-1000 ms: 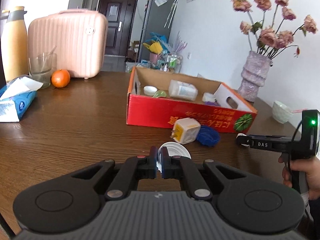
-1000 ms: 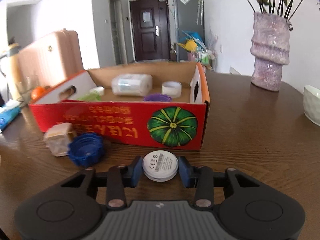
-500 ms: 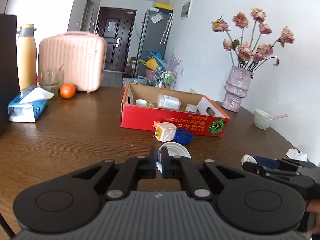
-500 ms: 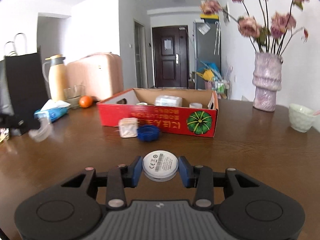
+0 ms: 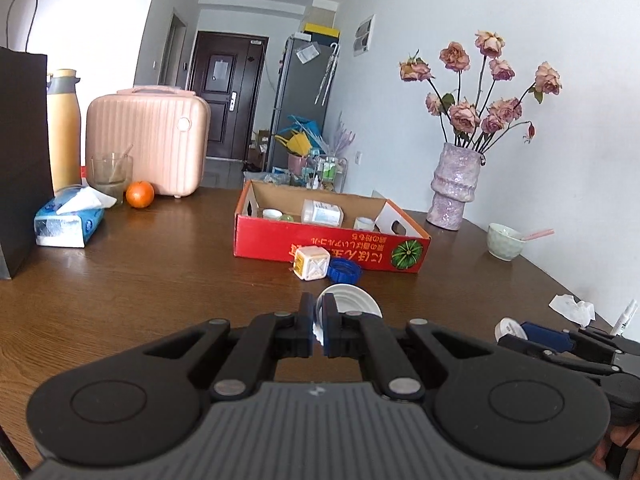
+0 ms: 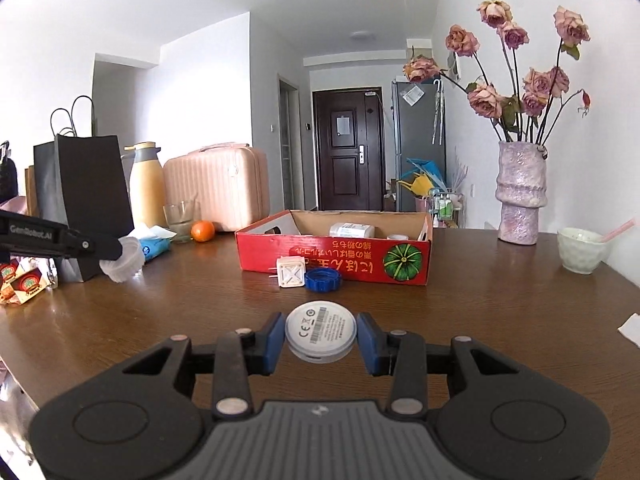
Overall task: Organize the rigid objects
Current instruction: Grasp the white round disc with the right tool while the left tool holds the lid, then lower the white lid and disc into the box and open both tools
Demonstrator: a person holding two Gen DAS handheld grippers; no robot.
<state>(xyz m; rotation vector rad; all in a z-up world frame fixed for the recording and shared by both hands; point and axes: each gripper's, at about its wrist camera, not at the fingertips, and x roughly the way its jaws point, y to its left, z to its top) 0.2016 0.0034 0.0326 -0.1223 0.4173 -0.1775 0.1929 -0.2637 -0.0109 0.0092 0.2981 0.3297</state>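
Rigid objects sit mid-frame on the brown table (image 6: pixel 480 300): a white cube plug (image 6: pixel 291 273) and a blue bottle cap (image 6: pixel 322 280) touch each other just in front of the red cardboard box (image 6: pixel 332 256). Inside the box lie a clear plastic container (image 5: pixel 322 213) and small white items. At lower centre of the right wrist view, the right gripper (image 6: pixel 320 342) pinches a round white disc (image 6: pixel 320 336) between its blue pads. At lower centre of the left wrist view, the left gripper (image 5: pixel 317 326) is pressed together on the rim of a clear plastic lid (image 5: pixel 352 302). A pink vase (image 6: pixel 520 196) stands at the right, a pink suitcase (image 5: pixel 148 140) at the upper left.
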